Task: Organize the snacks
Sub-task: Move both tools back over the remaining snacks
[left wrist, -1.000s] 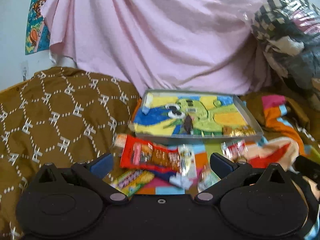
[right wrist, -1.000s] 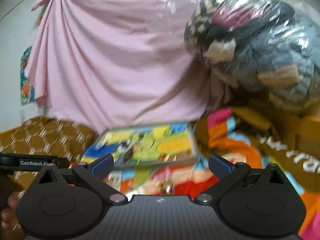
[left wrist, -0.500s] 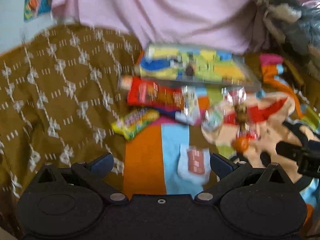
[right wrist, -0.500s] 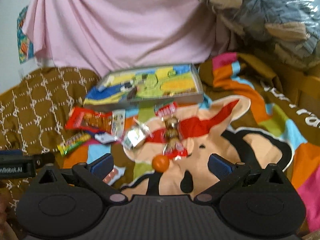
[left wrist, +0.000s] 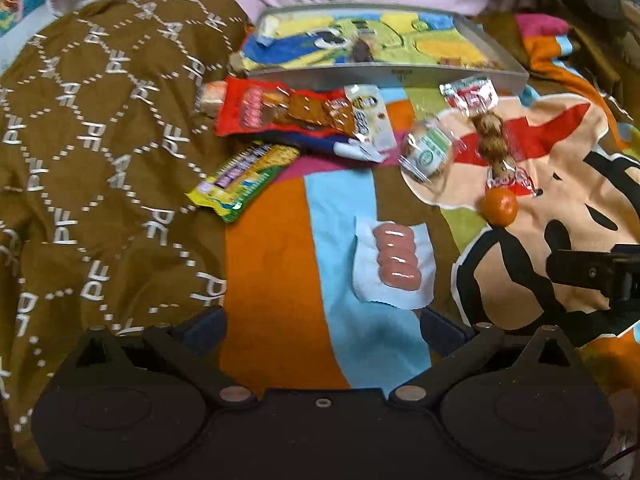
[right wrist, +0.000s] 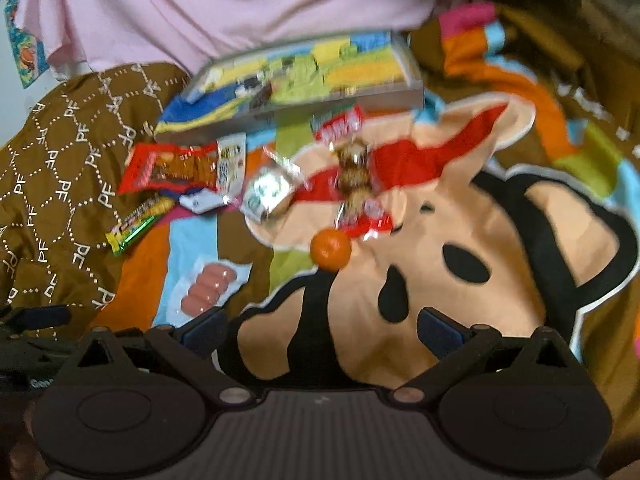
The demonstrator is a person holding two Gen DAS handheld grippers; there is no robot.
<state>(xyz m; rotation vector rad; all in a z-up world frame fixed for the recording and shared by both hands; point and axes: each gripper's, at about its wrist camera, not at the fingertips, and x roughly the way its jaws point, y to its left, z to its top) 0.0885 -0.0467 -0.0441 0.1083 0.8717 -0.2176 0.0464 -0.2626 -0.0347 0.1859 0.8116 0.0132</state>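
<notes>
Snacks scattered on a colourful cartoon blanket (left wrist: 276,264), below a grey tray (left wrist: 384,74).

Spread wide and empty: left tool (left wrist: 322,330) just short of the sausage pack (left wrist: 394,262); right tool (right wrist: 322,330) over bare blanket, orange (right wrist: 331,249) ahead. Beyond: red biscuit packet (left wrist: 288,114), yellow-green bar (left wrist: 244,178), clear-wrapped cake (left wrist: 428,150), strip of round cookies (left wrist: 494,140). In the tray: a cartoon cloth, a small dark item, gold-wrapped pieces.
</notes>
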